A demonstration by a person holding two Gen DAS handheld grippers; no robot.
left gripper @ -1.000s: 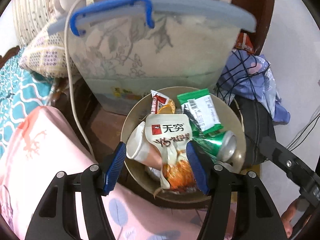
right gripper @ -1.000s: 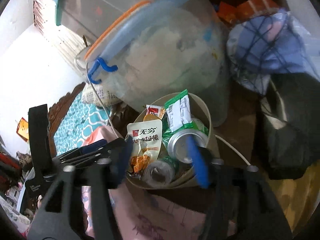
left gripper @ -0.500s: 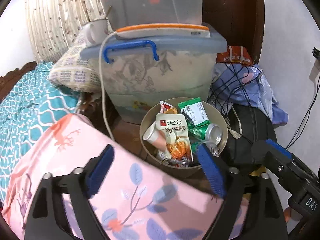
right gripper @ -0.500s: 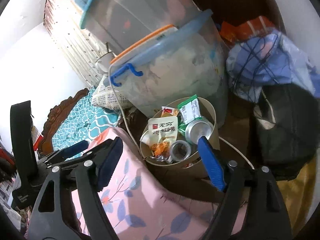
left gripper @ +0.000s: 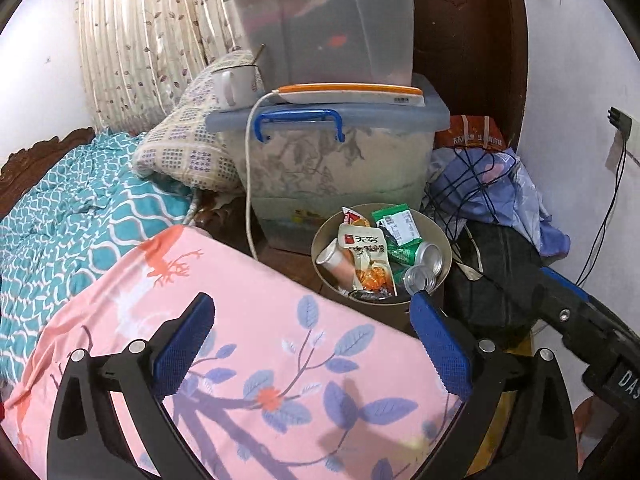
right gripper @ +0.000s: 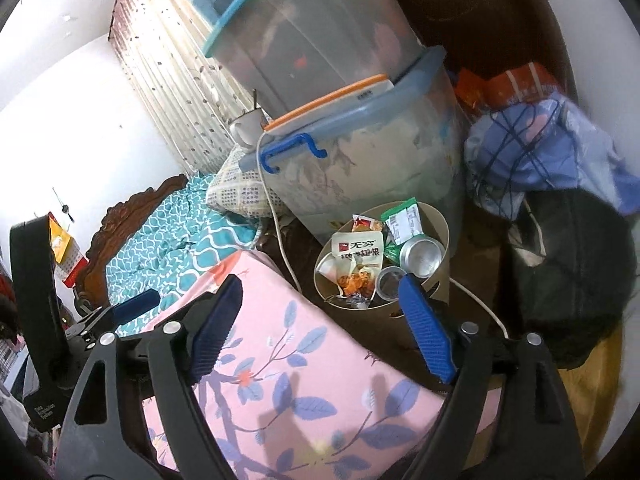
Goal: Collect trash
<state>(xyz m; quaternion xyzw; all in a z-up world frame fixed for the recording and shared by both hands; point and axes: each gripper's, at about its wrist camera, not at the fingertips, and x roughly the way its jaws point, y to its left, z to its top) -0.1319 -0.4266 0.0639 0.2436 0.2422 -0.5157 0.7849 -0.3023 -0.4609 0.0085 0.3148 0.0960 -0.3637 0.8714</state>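
Grippers both back off from the bin [left gripper: 444,240]: a second ago it fills both views with the blue pads right at its rim, now it sits small and further off, past the pink pillow [left gripper: 256,320]. Left gripper [left gripper: 312,344] jaws have just been opening and stand wide apart, nothing between them. Right gripper [right gripper: 320,326] same: jaws just opened, spread, empty. Trash stays in the bin: snack wrapper [left gripper: 366,246], green packet [left gripper: 400,224], two cans [left gripper: 430,254], paper cup [left gripper: 332,260], piled near the rim. Bin is just in front of the lower storage box [left gripper: 340,168], beside the black bag [left gripper: 500,264]. Reads as drop done, both hands free for the next piece. No loose trash visible on the pillow.
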